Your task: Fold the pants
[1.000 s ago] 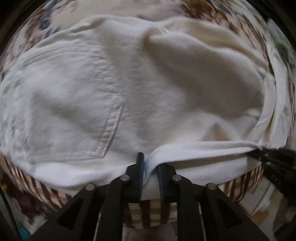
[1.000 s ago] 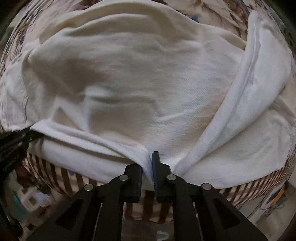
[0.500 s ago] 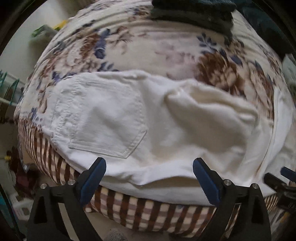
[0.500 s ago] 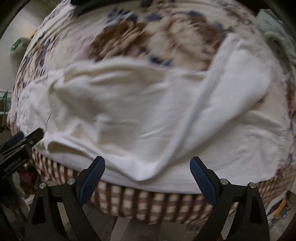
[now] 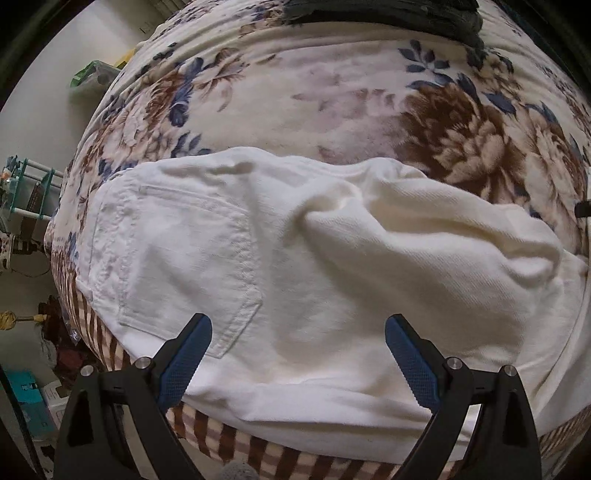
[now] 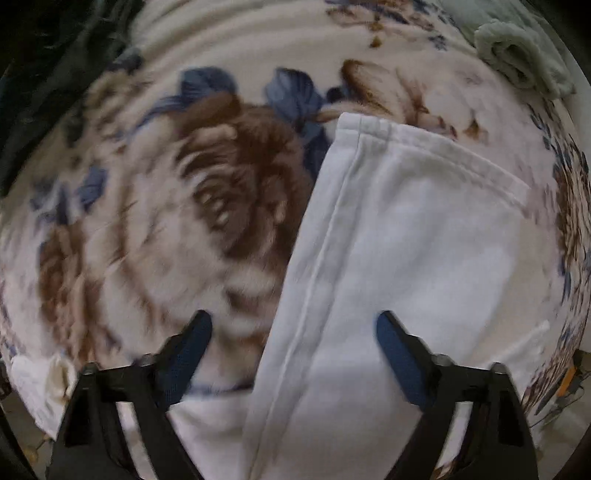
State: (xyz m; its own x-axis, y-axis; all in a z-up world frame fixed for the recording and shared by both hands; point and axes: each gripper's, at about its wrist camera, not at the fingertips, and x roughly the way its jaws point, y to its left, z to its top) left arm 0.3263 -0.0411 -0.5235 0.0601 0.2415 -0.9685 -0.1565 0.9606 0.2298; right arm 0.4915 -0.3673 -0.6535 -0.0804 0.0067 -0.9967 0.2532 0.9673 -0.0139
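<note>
Holding our left gripper (image 5: 297,347) spread wide above the white pants (image 5: 332,266), we grip nothing with it; its blue pads (image 5: 186,356) hang clear of the cloth. Below it lies the seat of the pants with a back pocket (image 5: 184,266) facing up, bunched in soft folds toward the right. The pants lie along the near edge of the bed, on a floral blanket (image 5: 314,92) whose striped border (image 5: 229,439) drops over that edge. A dark folded garment (image 5: 388,14) sits at the far edge.

Our right gripper (image 6: 293,345) is also unclenched and holds nothing, though its jaws have just been closing in somewhat. Only the side seam of a pant leg (image 6: 388,258) lies beneath the gap, untouched. That leg runs away from us to its hem (image 6: 436,151), flat on the blanket, well in from the bed's edges. A rolled pale green towel (image 6: 517,55) lies near the far right corner. This view is blurred.
</note>
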